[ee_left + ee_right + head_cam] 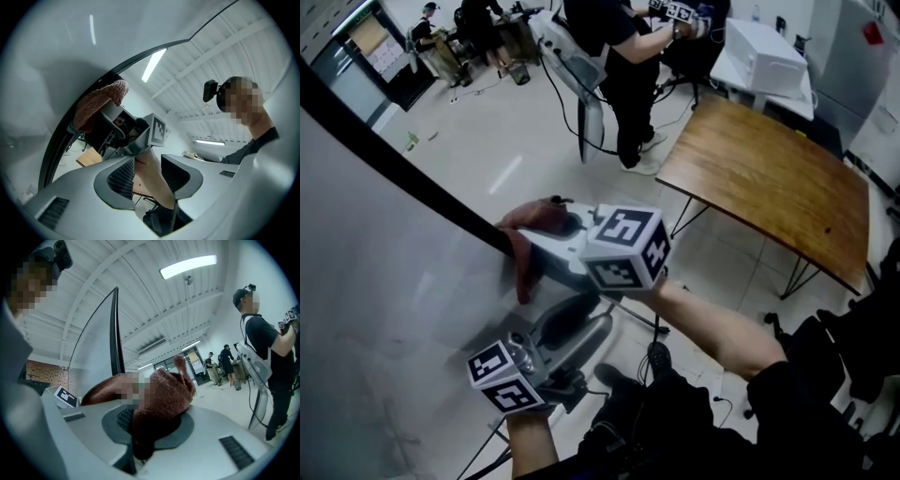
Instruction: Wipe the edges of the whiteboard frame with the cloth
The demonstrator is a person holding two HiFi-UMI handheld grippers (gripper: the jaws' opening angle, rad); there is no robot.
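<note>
Cloth (525, 255), clamped by right gripper (551, 231), seemingly touches frame edge (403, 174); left gripper's (147, 180) fingers (180, 176) gape.

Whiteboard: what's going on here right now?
A person is at the whiteboard, working on its black frame. The right gripper has its jaws shut on a reddish-brown cloth and holds it against the frame's edge. The left gripper sits just below, jaws apart and empty. Another person stands in the background near a wooden table.
</note>
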